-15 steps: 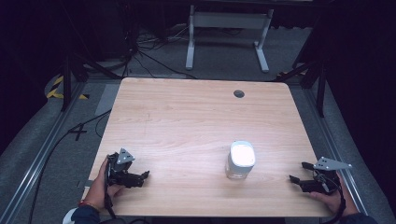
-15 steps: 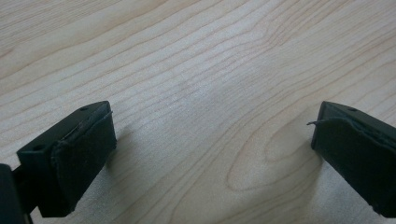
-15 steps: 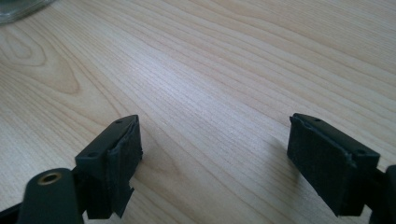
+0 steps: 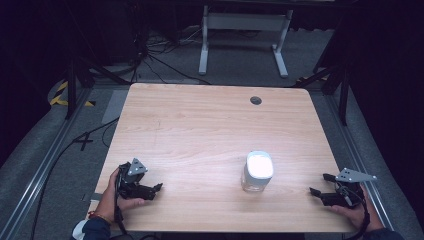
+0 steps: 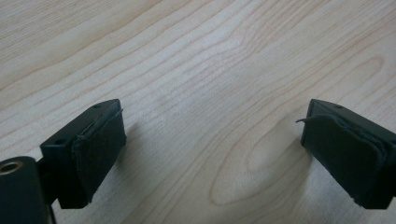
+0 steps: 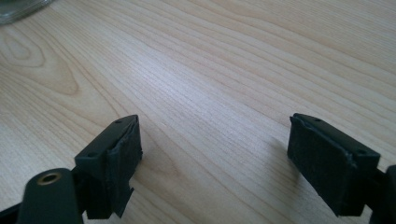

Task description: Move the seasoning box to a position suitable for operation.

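We see left gripper (image 4: 150, 190) near front-left table (image 4: 200, 125) corner, jaws spread wide, nothing between, only bare wood under them. White-lidded clear jar (image 4: 258, 171) stands upright right of centre, apart from both. Right gripper (image 4: 320, 186) at front-right edge, jaws released wide, empty, pointing toward jar.

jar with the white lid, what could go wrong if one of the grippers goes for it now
The jar stands tall and upright, so a sideways nudge from the right hand-held gripper could tip it. Its clear wall looks smooth and may slip between the pads. It also sits fairly near the table front edge.
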The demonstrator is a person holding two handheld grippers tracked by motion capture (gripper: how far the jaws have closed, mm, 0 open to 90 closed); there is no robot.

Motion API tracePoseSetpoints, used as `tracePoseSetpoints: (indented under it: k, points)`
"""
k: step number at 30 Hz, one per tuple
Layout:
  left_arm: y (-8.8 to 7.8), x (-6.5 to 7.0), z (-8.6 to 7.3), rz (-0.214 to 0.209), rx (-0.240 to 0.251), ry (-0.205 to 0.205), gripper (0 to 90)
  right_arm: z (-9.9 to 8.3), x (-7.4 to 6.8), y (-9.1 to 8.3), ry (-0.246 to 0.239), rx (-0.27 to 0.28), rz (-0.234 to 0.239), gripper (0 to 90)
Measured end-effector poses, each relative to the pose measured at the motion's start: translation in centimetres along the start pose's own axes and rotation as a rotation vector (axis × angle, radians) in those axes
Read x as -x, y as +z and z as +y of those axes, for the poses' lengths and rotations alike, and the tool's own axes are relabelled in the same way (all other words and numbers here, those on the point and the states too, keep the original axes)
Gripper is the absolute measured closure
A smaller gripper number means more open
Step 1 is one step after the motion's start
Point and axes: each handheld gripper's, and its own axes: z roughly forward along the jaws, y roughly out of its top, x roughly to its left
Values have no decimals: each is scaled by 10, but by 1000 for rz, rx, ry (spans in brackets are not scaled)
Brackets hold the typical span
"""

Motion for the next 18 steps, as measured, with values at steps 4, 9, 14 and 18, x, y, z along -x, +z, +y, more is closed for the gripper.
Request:
tracePoseSetpoints:
  k: [4, 9, 14, 18]
  points:
    - [1, -1, 5, -4, 3, 40, 115, 0, 0, 0, -1, -1, 3, 176]
    - [7, 2, 13, -27, 0, 33, 178, 0, 0, 0, -1, -1, 4, 176]
    - [13, 3, 27, -55, 11, 47, 271, 1, 1, 0, 1, -4, 4, 176]
    - [15, 6, 40, -59, 23, 79, 318, 1, 1, 0, 1, -4, 4, 176]
